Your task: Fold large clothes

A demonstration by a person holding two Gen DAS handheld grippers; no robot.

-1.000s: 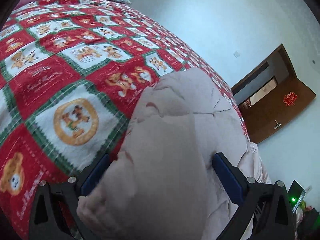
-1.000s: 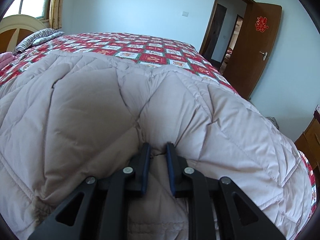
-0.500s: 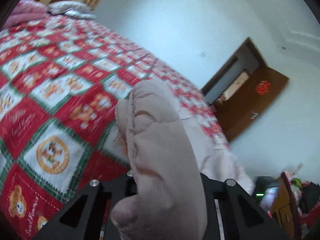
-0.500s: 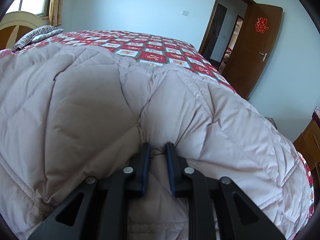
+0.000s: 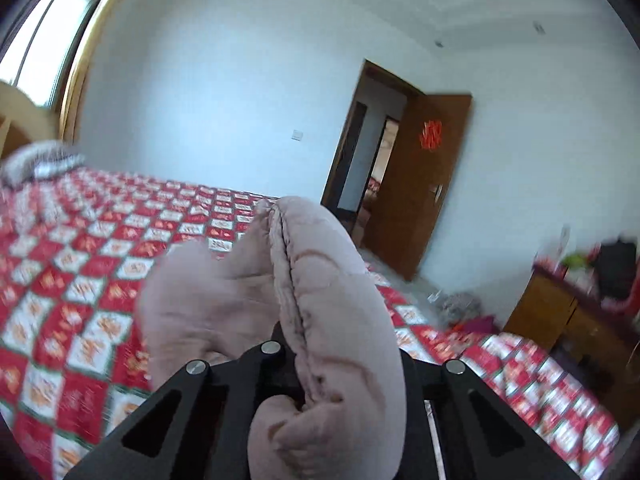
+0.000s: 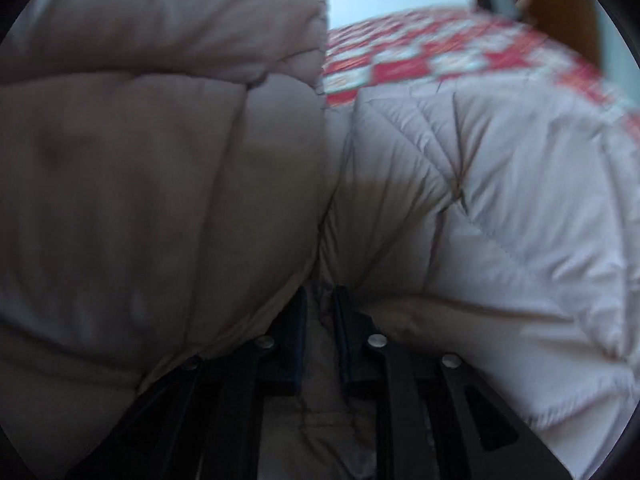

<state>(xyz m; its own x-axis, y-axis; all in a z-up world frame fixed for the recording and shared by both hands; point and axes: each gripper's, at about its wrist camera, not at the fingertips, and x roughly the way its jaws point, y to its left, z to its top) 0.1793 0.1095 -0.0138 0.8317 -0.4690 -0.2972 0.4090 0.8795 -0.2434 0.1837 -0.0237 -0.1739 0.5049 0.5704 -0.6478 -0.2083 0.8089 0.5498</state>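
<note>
A large pale pink quilted coat (image 6: 500, 200) lies on the bed with the red, white and green patchwork cover (image 5: 80, 280). My left gripper (image 5: 304, 360) is shut on a bunched edge of the coat (image 5: 332, 300) and holds it raised above the bed; the fabric hides its fingertips. My right gripper (image 6: 320, 312) is shut on a fold of the coat. A lifted part of the coat (image 6: 160, 160) fills the left half of the right wrist view, close to the camera.
A brown door (image 5: 420, 184) stands open at the far right wall. A wooden cabinet (image 5: 560, 312) with clutter on top stands at the right. Pillows (image 5: 36, 160) lie at the head of the bed by the window. Things lie on the floor by the door.
My left gripper closed on the coat edge, lifted it and swung to face the door. My right gripper lifted and turned, and the coat now rises in front of it.
</note>
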